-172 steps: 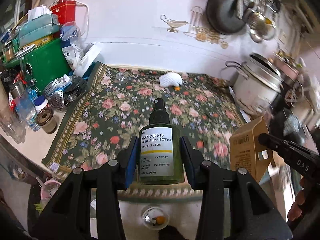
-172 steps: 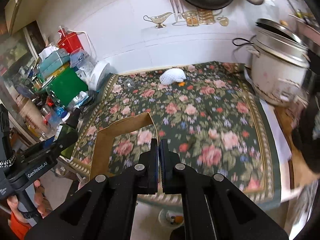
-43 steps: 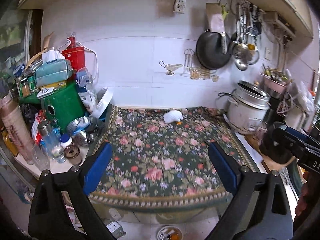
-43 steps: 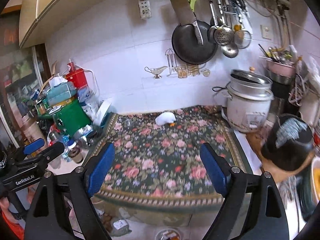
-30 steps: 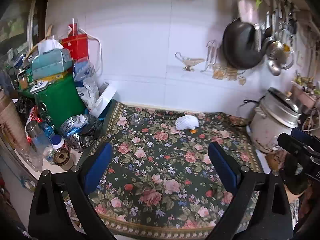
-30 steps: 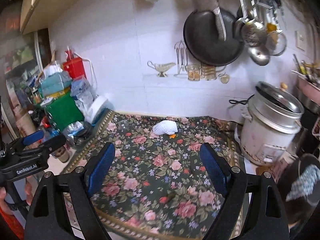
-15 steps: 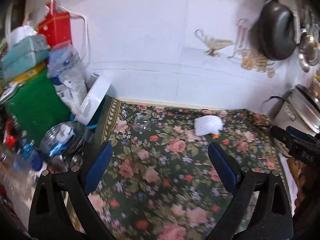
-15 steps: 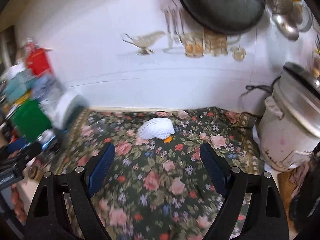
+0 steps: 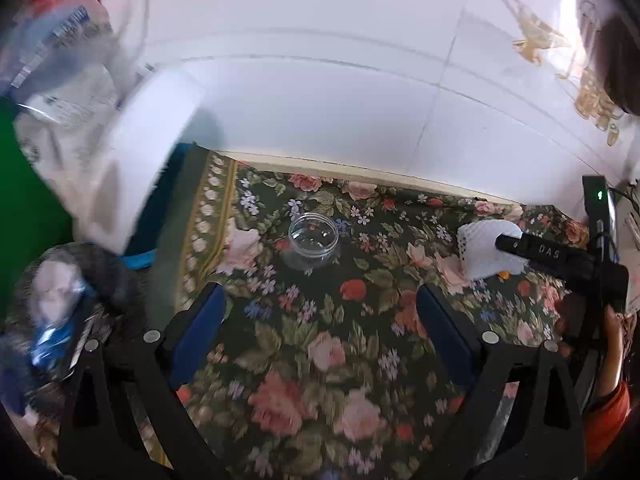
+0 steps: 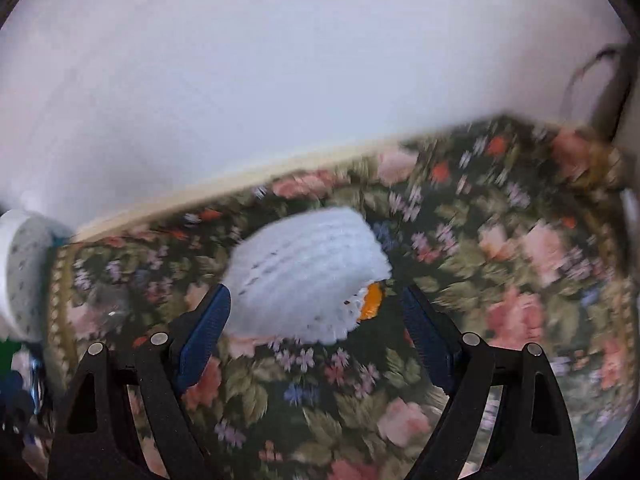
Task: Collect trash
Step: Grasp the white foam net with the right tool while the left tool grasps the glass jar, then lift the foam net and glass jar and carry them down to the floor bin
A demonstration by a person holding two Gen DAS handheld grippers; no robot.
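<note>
Right claw (image 10: pixel 316 316) jaws apart, closing now; white foam net (image 10: pixel 304 276) with orange bit (image 10: pixel 370 300) lies on floral cloth (image 10: pixel 500 280) of table near back wall, just ahead between pads, not touched yet. Centre it before squeezing; foam looks soft, so pinch mid-body, gently. Left claw (image 9: pixel 320 320) jaws wide apart, empty, aimed at clear jar (image 9: pixel 314 240) near cloth's left border. Come down over jar straight, pads on its sides; glassy wall may slip.

Cloth (image 9: pixel 320 360): woven, matt, floral. Jar (image 9: pixel 313 240): clear glossy plastic. Net sleeve (image 10: pixel 304 276): white foam mesh, matt. Wall (image 9: pixel 320 80): smooth glossy tile.
</note>
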